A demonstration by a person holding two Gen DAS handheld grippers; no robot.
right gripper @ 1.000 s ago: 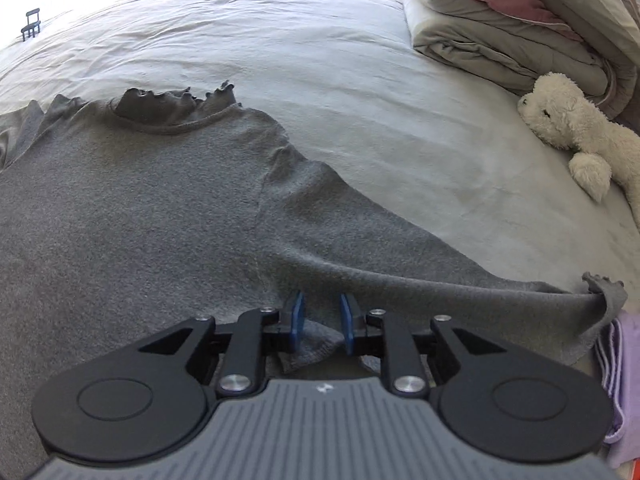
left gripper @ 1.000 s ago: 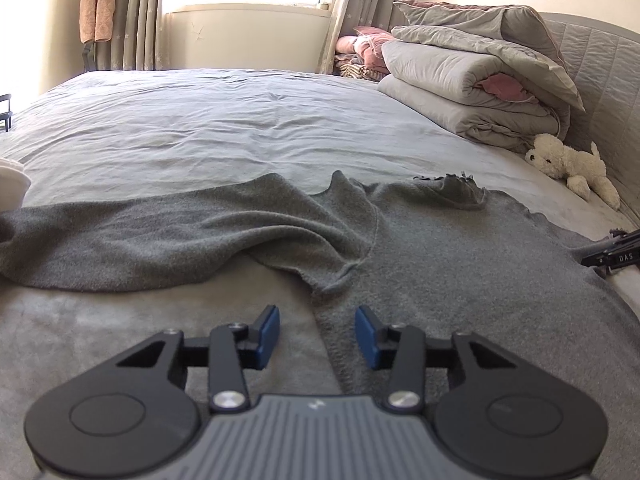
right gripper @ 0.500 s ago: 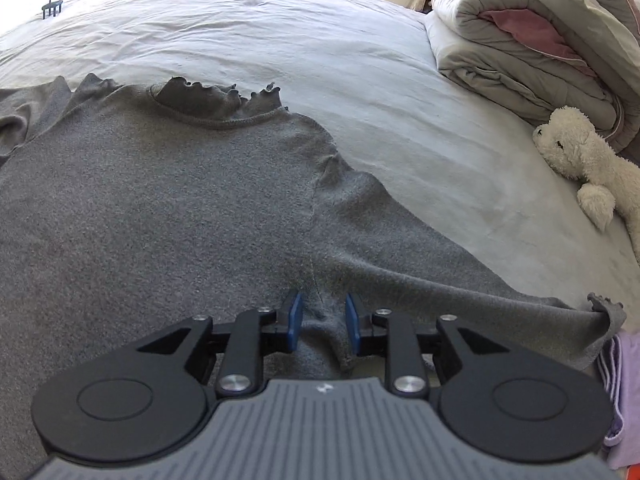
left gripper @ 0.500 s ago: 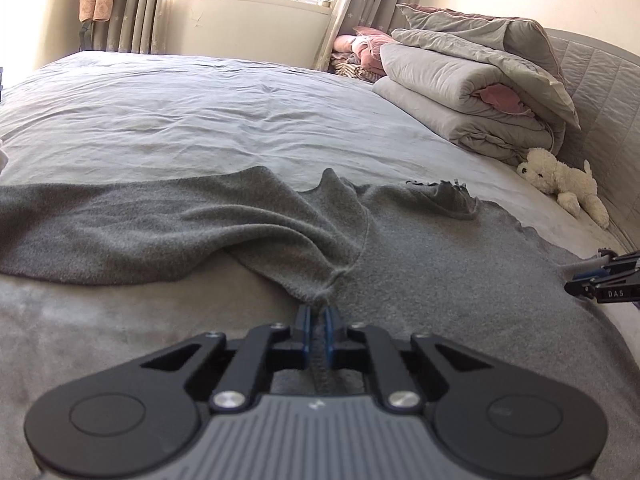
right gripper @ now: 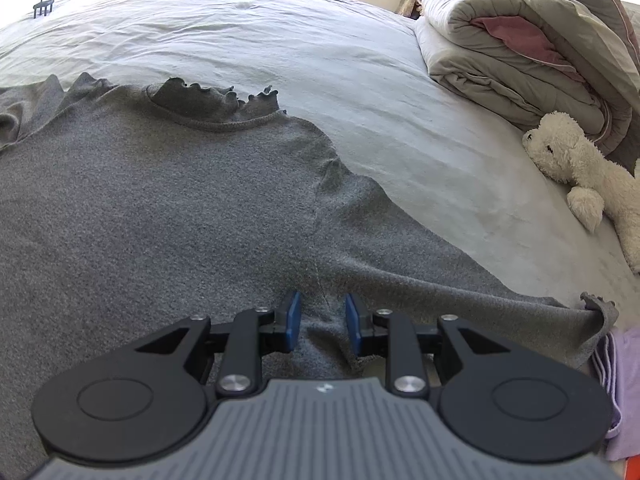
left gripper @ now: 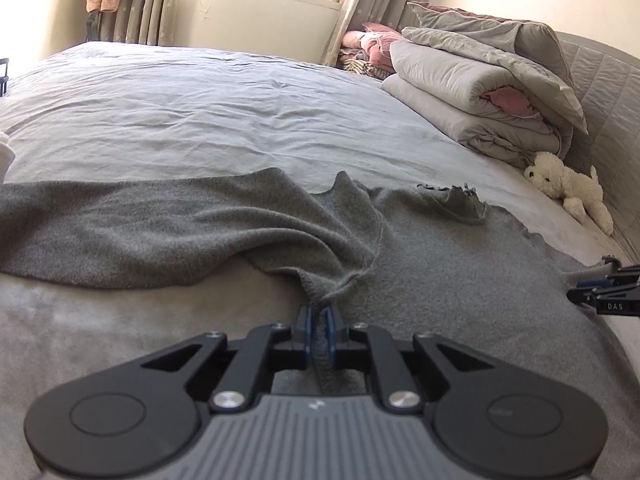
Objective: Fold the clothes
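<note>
A grey knit sweater lies front up on the bed, its frilled collar toward the far side. The left sleeve trails off to the left and the right sleeve runs out to the right. My left gripper pinches a ridge of the sweater at the left underarm; its jaws are opening slightly, with the cloth still pressed between the blue pads. My right gripper stands open over the right underarm seam, and the cloth between its pads is not squeezed.
The grey bed sheet stretches far beyond the sweater. A folded duvet stack and a white plush dog lie at the right by the headboard. A purple cloth sits at the near right edge.
My left gripper went from wide open to closed on the left underarm cloth. My right gripper slid sideways over the sweater, so the underarm seam now lies between its pads.
</note>
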